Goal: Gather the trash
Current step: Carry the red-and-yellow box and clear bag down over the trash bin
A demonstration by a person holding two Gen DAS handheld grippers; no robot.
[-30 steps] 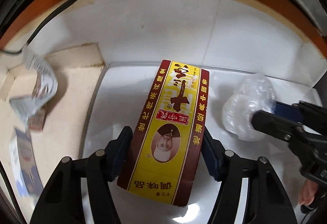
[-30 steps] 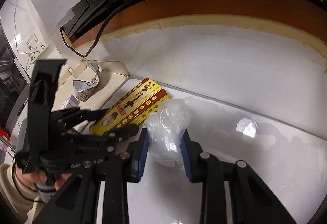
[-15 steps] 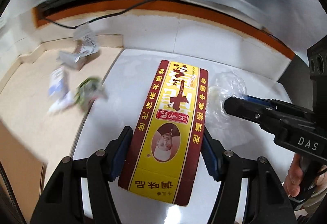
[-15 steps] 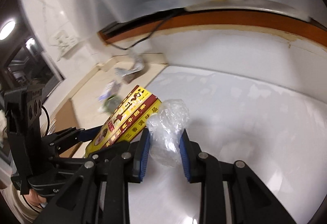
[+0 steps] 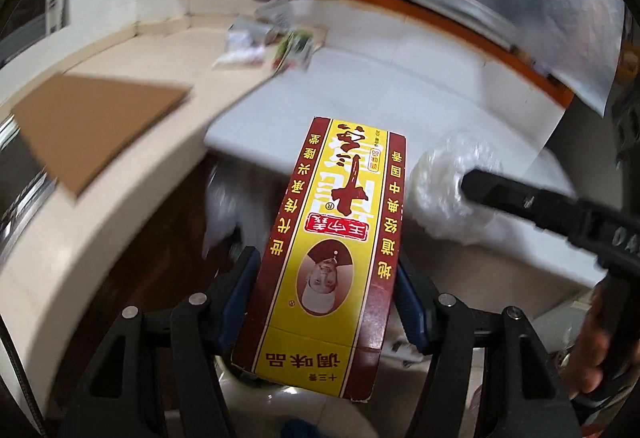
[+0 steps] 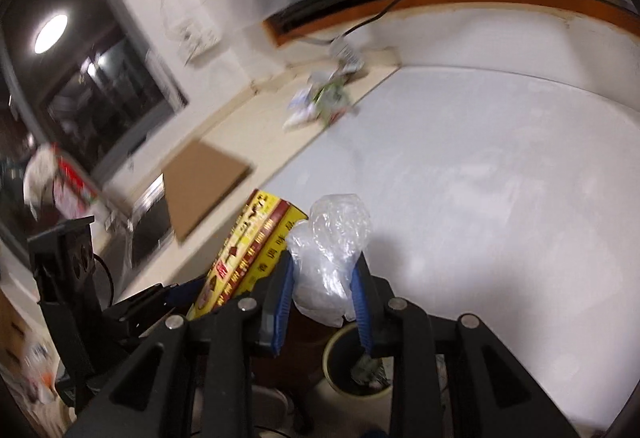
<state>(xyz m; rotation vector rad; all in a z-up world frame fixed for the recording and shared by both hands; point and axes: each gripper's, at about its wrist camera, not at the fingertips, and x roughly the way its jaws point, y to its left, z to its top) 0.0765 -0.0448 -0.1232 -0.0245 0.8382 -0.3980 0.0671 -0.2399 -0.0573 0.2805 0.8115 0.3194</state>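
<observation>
My left gripper is shut on a long yellow and red seasoning box, held in the air off the white counter's edge. The box also shows in the right wrist view. My right gripper is shut on a crumpled clear plastic bag, which also shows in the left wrist view to the right of the box. Both grippers hang side by side above the floor. A round pale-rimmed bin stands below the right gripper.
The white counter lies ahead. A beige ledge to the left holds a brown cardboard sheet and several blurred wrappers near the back wall. A dark window is at the far left.
Both grippers have lifted and pulled back from the counter with the box and the bag, past its front edge. The bin and floor have come into view below.
</observation>
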